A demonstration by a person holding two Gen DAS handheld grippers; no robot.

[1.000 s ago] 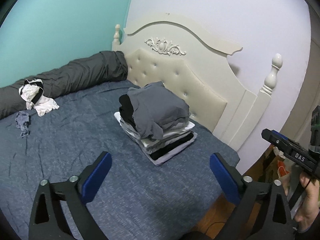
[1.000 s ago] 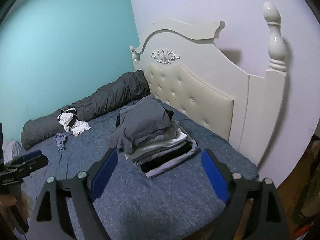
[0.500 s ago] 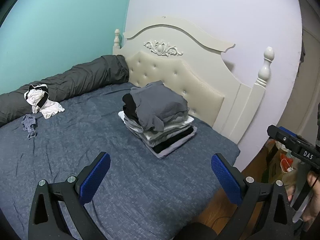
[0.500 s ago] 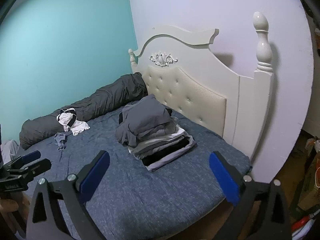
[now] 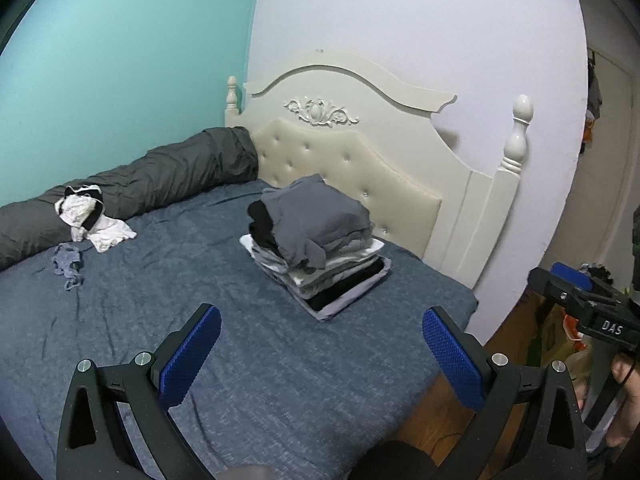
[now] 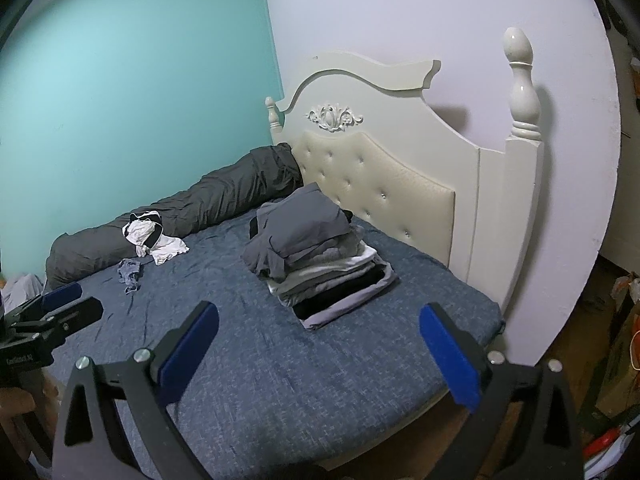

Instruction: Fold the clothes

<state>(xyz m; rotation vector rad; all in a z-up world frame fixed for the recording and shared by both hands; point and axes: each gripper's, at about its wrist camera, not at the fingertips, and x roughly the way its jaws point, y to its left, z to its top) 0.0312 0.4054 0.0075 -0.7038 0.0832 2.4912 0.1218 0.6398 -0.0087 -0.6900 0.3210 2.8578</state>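
A stack of folded clothes (image 5: 316,240) with a grey garment on top sits on the blue bed (image 5: 120,320) near the headboard; it also shows in the right wrist view (image 6: 316,252). A crumpled white-and-black garment (image 5: 90,218) and a small blue-grey one (image 5: 68,264) lie at the far left; both show in the right wrist view, the white one (image 6: 154,238) and the blue-grey one (image 6: 130,274). My left gripper (image 5: 320,340) is open and empty, well short of the stack. My right gripper (image 6: 318,336) is open and empty too.
A cream headboard (image 5: 360,148) with posts stands behind the stack. A rolled dark grey duvet (image 5: 152,180) lies along the teal wall. Wooden floor and clutter (image 6: 616,360) lie to the right of the bed. Each gripper shows at the edge of the other's view.
Both grippers have pulled back and away from the bed, so the stack looks smaller and more floor shows. The clothes have not moved.
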